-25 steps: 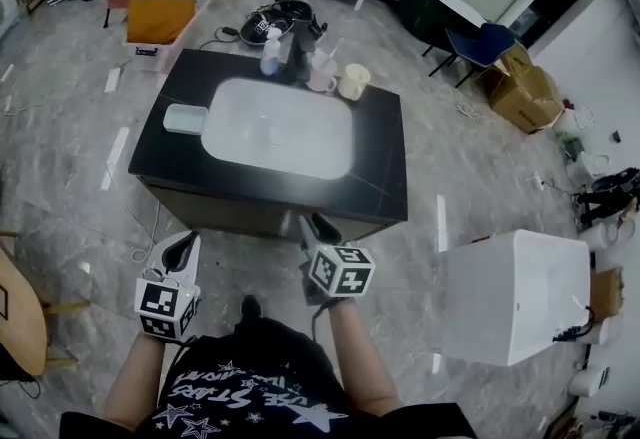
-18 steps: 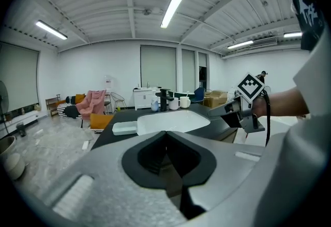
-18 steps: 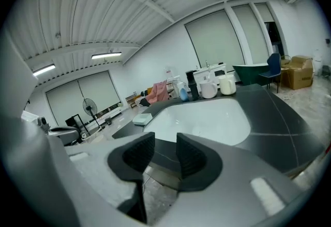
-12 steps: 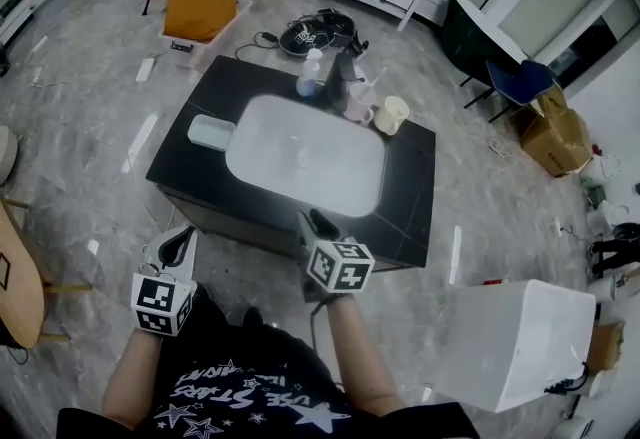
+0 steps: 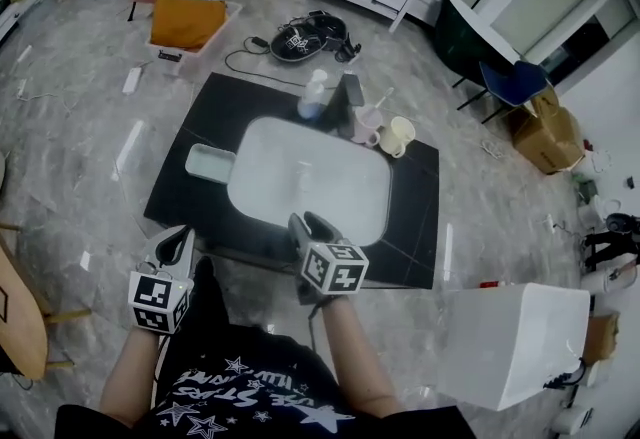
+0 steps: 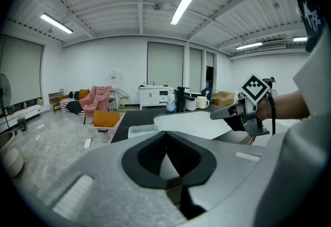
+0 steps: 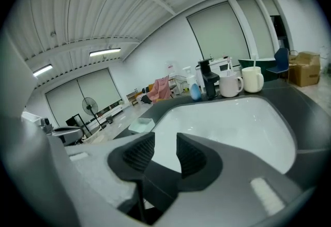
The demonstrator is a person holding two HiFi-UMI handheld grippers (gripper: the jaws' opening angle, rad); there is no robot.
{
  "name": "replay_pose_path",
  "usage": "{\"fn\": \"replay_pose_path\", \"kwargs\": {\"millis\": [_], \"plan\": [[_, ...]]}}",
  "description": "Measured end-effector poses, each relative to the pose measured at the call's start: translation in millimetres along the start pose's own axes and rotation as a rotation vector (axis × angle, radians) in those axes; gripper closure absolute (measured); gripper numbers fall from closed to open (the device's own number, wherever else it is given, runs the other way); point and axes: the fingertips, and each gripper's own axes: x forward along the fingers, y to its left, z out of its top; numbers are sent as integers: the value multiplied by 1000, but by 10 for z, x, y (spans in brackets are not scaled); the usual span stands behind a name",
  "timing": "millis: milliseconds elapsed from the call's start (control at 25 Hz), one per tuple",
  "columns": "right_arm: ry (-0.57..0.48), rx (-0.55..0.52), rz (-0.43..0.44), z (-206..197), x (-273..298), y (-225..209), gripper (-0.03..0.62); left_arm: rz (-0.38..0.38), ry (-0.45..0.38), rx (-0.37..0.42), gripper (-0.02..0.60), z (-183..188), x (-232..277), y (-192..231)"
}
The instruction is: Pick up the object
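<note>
Head view has the left gripper (image 5: 180, 237) nearest, short of the white sink (image 5: 372, 217) and to its left, jaws pressed together on nothing. The right gripper (image 5: 305, 224) is at the sink's near rim, jaws slightly apart and empty. Left of the sink lies a pale tray (image 5: 211, 163); behind it stand a bottle (image 5: 313, 97), black faucet (image 5: 345, 97) and two mugs (image 5: 368, 124); which is the object I cannot tell.
</note>
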Motion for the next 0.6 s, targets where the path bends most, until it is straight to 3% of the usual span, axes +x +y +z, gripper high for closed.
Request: {"fn": "replay_pose_path", "kwargs": {"millis": [600], "plan": [[74, 35, -72, 353, 1298, 392, 457, -156, 56, 0, 572, 191, 1054, 1085]]}}
